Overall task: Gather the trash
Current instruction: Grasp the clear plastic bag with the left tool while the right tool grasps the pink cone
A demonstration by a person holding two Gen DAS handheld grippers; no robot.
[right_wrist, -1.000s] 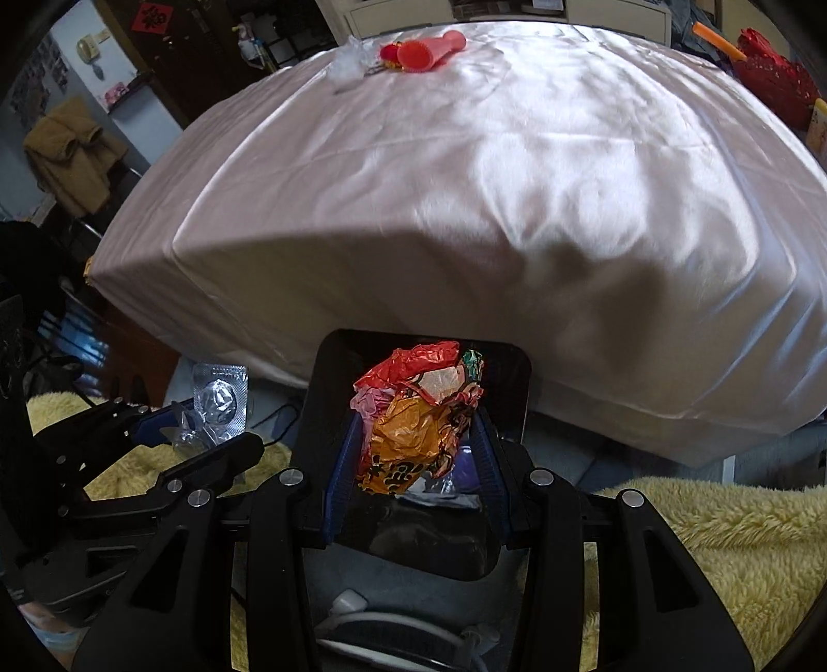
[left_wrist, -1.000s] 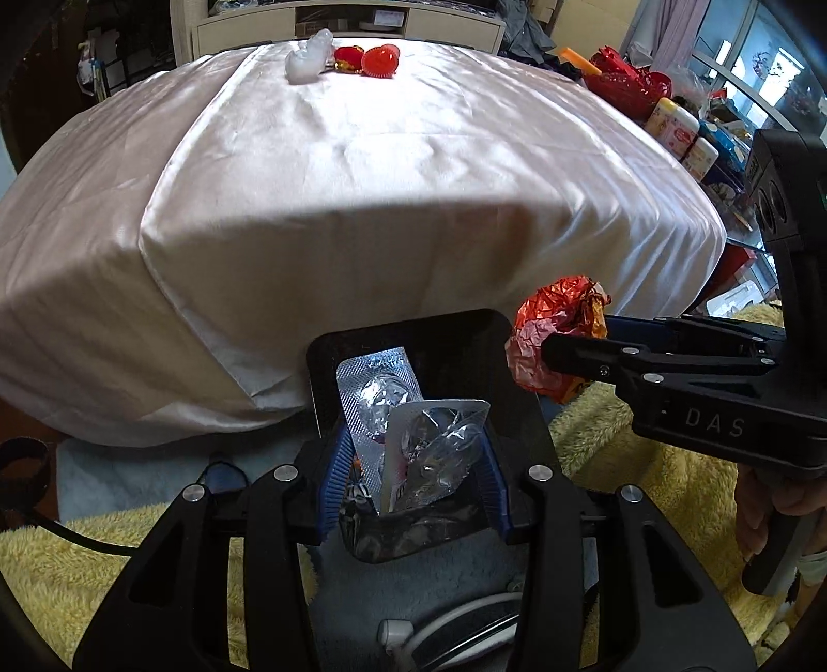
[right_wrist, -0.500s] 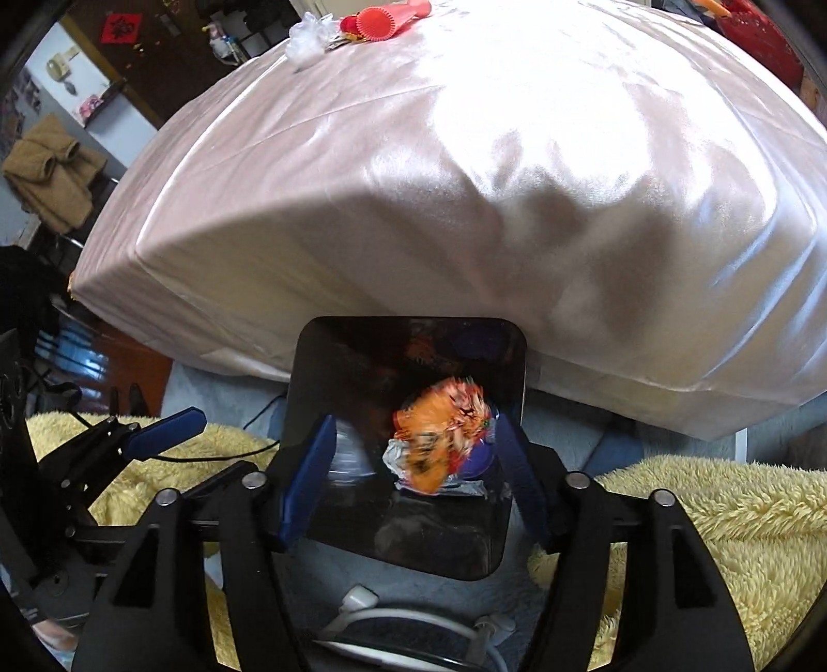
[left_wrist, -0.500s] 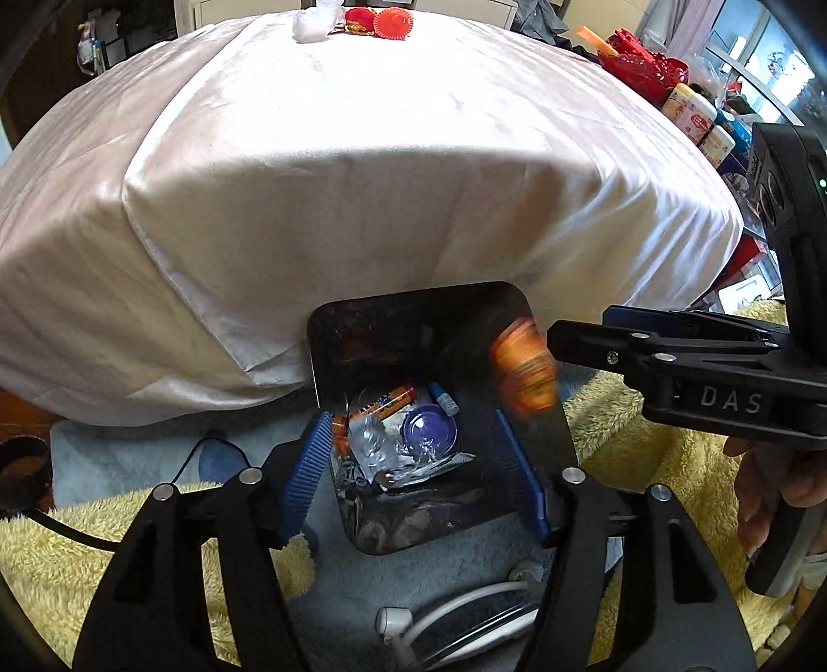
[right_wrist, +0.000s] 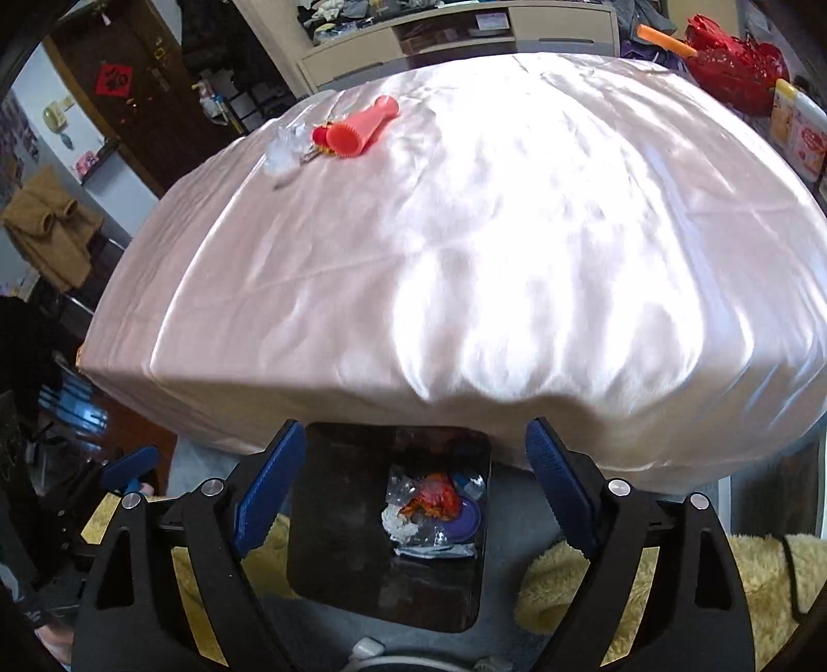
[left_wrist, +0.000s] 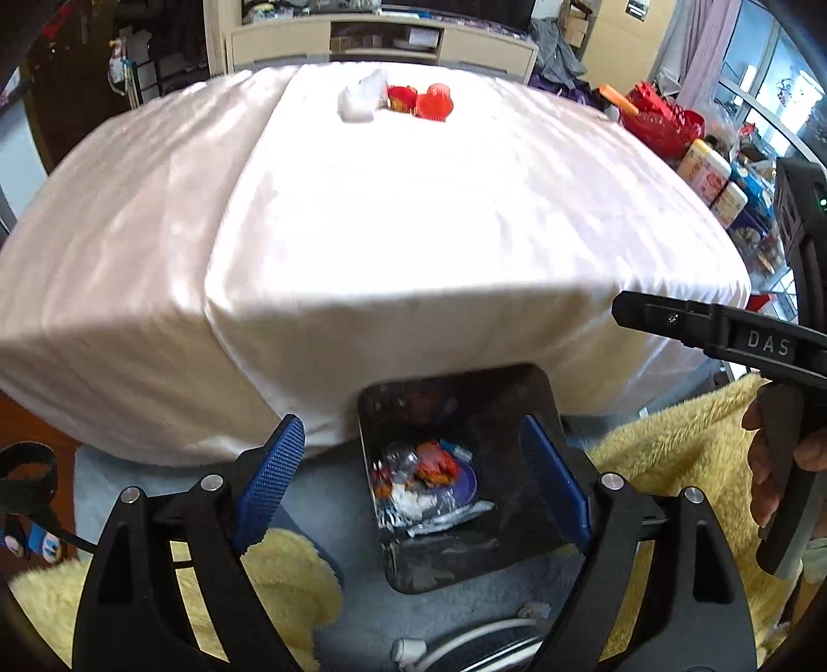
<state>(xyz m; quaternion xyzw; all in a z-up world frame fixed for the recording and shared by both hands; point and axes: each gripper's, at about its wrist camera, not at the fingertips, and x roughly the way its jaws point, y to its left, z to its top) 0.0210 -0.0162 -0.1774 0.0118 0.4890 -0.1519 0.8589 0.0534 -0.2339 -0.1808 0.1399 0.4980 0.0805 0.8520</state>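
Note:
A black bin (left_wrist: 527,413) (right_wrist: 331,517) stands on the floor at the table's near edge. In it lie the orange-red wrapper (left_wrist: 437,468) (right_wrist: 434,499), clear blister packs (left_wrist: 398,462) and a purple lid (right_wrist: 468,517). My left gripper (left_wrist: 411,475) is open and empty above the bin. My right gripper (right_wrist: 411,478) is open and empty above it too; its arm shows in the left wrist view (left_wrist: 723,331). On the far side of the white cloth (left_wrist: 413,217) (right_wrist: 517,232) lie clear plastic (left_wrist: 362,98) (right_wrist: 284,147) and red cups (left_wrist: 434,103) (right_wrist: 356,132).
A yellow fleece blanket (left_wrist: 667,455) (right_wrist: 672,563) lies on both sides of the bin. White cable and plug (left_wrist: 465,641) lie on the floor near me. Red bags and bottles (left_wrist: 687,139) crowd the right side. A cabinet (left_wrist: 382,41) stands behind the table.
Both grippers opened and dropped their trash into the bin: the blister packs from the left, the orange wrapper from the right. Both then rose and pulled back.

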